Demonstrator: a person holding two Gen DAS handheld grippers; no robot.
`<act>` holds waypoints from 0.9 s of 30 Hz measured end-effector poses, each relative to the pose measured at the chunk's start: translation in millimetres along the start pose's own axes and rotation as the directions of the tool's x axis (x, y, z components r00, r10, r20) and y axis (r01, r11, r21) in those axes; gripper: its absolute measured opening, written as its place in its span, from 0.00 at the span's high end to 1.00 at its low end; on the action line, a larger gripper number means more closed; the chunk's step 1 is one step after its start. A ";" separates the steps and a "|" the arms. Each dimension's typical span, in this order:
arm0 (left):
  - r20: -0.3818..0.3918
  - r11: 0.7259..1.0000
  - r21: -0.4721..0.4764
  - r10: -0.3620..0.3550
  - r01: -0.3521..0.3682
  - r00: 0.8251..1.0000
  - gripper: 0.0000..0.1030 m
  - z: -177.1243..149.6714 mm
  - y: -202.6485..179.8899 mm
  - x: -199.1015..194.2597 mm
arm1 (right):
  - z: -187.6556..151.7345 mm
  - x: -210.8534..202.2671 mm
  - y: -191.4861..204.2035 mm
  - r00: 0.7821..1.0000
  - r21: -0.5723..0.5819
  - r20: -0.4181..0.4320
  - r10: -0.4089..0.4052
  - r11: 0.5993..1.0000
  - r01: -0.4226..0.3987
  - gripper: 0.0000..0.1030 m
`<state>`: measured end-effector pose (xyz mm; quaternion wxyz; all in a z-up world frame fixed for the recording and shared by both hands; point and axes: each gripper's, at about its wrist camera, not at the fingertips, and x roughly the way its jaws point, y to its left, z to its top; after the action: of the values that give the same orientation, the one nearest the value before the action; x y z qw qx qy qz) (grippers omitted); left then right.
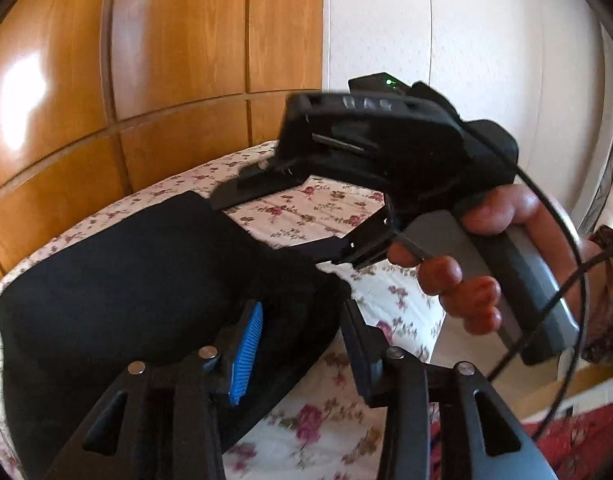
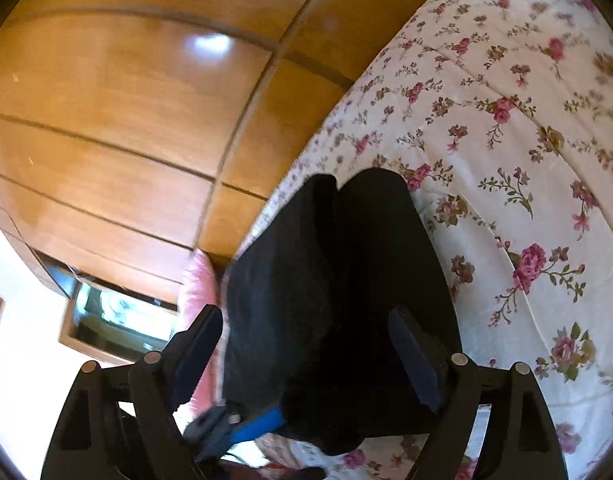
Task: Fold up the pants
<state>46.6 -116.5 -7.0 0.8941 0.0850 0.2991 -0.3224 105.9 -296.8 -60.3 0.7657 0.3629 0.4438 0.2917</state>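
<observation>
**Pants laid folded, both tongs let go**

We read the fold as laid; the black pants (image 1: 118, 280) rest in a compact stack near the edge of the floral bedspread (image 1: 306, 208), beside the wooden wardrobe (image 1: 146, 60); our left gripper (image 1: 294, 344) stands part spread, nothing pinched between its pads; our right gripper (image 2: 306, 360) is spread wide above the cloth (its fingers straddle the stack without pressing, so far as we can tell); next, we judge, comes either lifting both clear or smoothing the top layer; that calls for a gentle, snag-free retreat.
</observation>
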 end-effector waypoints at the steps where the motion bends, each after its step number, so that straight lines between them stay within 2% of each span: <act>1: 0.006 1.000 -0.020 0.005 -0.005 1.000 0.60 -1.6 6.2 -6.0 | -0.4 2.6 0.6 1.000 -0.012 -0.004 -0.012 1.000 0.012 0.16; 3: 0.037 0.993 -0.109 0.043 -0.039 0.998 0.60 -7.0 28.6 -24.9 | -2.4 6.3 5.2 0.999 -0.052 -0.016 -0.045 0.998 0.044 0.17; 5: 0.078 0.972 -0.212 0.118 -0.099 0.990 0.60 -13.7 55.5 -46.4 | -5.0 11.2 13.2 0.994 -0.132 -0.023 -0.104 0.986 0.100 0.24; 6: 0.093 0.960 -0.250 0.152 -0.124 0.984 0.60 -16.3 66.5 -54.1 | -5.7 15.6 16.2 0.991 -0.168 -0.027 -0.131 0.978 0.124 0.34; 7: 0.108 0.940 -0.300 0.201 -0.161 0.974 0.59 -19.9 81.2 -63.2 | -7.4 20.8 20.8 0.987 -0.215 -0.034 -0.155 0.966 0.144 0.53; 8: 0.110 0.922 -0.334 0.242 -0.194 0.964 0.58 -23.0 92.8 -68.3 | -9.0 24.0 21.5 0.985 -0.237 -0.044 -0.166 0.960 0.151 0.63; 9: 0.097 0.907 -0.355 0.275 -0.224 0.957 0.58 -25.2 102.2 -70.2 | -10.5 31.2 22.9 0.980 -0.256 -0.063 -0.188 0.952 0.167 0.69; 11: 0.025 0.870 -0.380 0.349 -0.314 0.937 0.58 -31.0 121.3 -68.5 | -10.4 38.8 24.5 0.976 -0.266 -0.057 -0.211 0.945 0.189 0.71; 14: -0.067 0.840 -0.404 0.367 -0.362 0.928 0.58 -40.5 136.4 -57.0 | -3.2 26.6 32.3 0.978 -0.271 0.003 -0.207 0.942 0.200 0.83; 16: -0.076 0.837 -0.418 0.356 -0.353 0.932 0.58 -45.9 138.4 -53.0 | 4.1 11.6 40.0 0.984 -0.273 0.058 -0.167 0.946 0.177 0.89; 17: -0.078 0.837 -0.409 0.367 -0.365 0.927 0.58 -46.6 136.6 -53.6 | 8.7 -2.4 46.8 0.981 -0.290 0.111 -0.161 0.939 0.187 0.92; 18: -0.082 0.839 -0.399 0.371 -0.371 0.925 0.58 -46.0 135.4 -51.1 | 13.1 -11.7 52.0 0.972 -0.313 0.158 -0.176 0.924 0.218 0.99; 20: -0.092 0.842 -0.385 0.372 -0.378 0.924 0.58 -46.3 134.0 -48.9 | 19.3 -24.9 55.8 0.952 -0.352 0.212 -0.222 0.891 0.287 0.99; 21: -0.092 0.841 -0.385 0.374 -0.380 0.923 0.58 -44.6 131.8 -46.6 | 20.6 -28.3 51.5 0.948 -0.349 0.210 -0.239 0.888 0.300 0.99; 24: -0.091 0.838 -0.395 0.372 -0.376 0.924 0.58 -45.1 134.4 -44.2 | 18.8 -25.0 37.0 0.963 -0.316 0.137 -0.233 0.911 0.265 0.96; 26: -0.091 0.838 -0.395 0.372 -0.376 0.924 0.58 -46.1 133.6 -45.0 | 10.9 -15.0 33.4 0.965 -0.315 0.098 -0.242 0.913 0.261 0.94; 27: -0.094 0.838 -0.393 0.373 -0.379 0.923 0.58 -46.8 134.1 -43.8 | 6.0 -9.0 31.3 0.969 -0.316 0.081 -0.234 0.916 0.248 0.83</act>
<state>81.4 27.0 -24.3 0.9358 -0.0419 0.3428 -0.0714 103.4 -287.7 -28.5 0.8539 0.1810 0.4150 0.2566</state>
